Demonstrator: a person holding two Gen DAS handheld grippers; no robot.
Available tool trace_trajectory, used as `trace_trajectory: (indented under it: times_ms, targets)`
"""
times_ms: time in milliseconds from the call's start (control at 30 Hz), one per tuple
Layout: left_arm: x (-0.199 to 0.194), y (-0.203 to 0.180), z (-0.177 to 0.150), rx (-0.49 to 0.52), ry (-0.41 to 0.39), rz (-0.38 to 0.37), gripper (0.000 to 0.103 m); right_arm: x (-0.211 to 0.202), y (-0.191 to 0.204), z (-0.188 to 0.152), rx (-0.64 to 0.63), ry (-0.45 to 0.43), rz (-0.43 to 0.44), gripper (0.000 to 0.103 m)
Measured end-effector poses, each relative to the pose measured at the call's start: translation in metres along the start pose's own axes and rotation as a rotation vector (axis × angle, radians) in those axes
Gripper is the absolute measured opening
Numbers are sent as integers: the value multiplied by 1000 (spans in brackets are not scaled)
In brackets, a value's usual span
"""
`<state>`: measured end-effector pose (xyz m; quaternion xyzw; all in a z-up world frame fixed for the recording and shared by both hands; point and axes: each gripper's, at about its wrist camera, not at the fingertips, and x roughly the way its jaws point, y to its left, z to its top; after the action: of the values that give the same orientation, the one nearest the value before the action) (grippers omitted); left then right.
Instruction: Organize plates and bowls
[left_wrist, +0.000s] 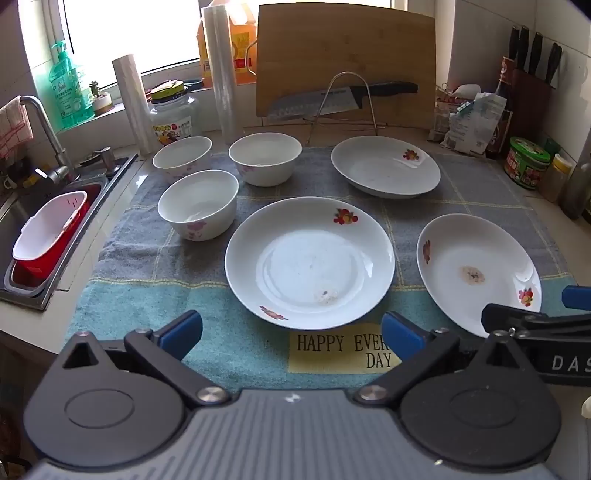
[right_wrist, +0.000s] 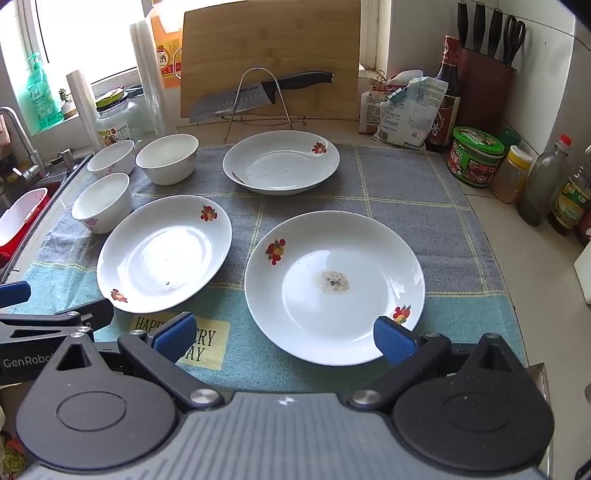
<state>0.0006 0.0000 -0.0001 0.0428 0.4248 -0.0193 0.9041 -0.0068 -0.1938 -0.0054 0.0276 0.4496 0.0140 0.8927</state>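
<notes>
The left tongs (left_wrist: 291, 334) stand wide open with nothing between their blue pads, hanging over the near edge of the towel (left_wrist: 147, 295) just short of the middle plate (left_wrist: 309, 262). The right tongs (right_wrist: 283, 338) are also spread wide and empty; their right pad (right_wrist: 395, 341) sits in front of the near rim of the right plate (right_wrist: 334, 286), though I cannot tell whether it touches.

All the dishes lie apart on the towel, which covers the bench (right_wrist: 535, 266). The middle plate is in front of the left tongs, the right plate in front of the right tongs, and both show a small smudge in the centre. A third plate (left_wrist: 385, 167) sits farther back. Three bowls (left_wrist: 198, 205) stand upright in a cluster at the back left, near the sink (left_wrist: 22, 221).

Behind the dishes a wire rack (left_wrist: 343, 107) holds a knife (left_wrist: 343, 98) in front of a cutting board (left_wrist: 347, 48). Jars and bottles (right_wrist: 543, 184) line the right side, by a knife block (right_wrist: 484, 88).
</notes>
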Motion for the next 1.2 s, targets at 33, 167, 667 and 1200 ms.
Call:
trace_trajectory:
  times_ms: [33, 167, 667, 1200]
  targets:
    - [0, 0, 0, -2, 2, 0, 102, 0, 0, 0, 0, 3, 0, 103]
    - [-1, 2, 1, -7, -4, 0, 102, 2, -1, -1, -1, 3, 3, 103]
    - [-1, 4, 2, -18, -4, -5, 102, -2, 4, 1, -3, -4, 2, 103]
    - [-3, 5, 2, -22, -5, -2, 102, 0, 4, 1, -5, -7, 6, 103]
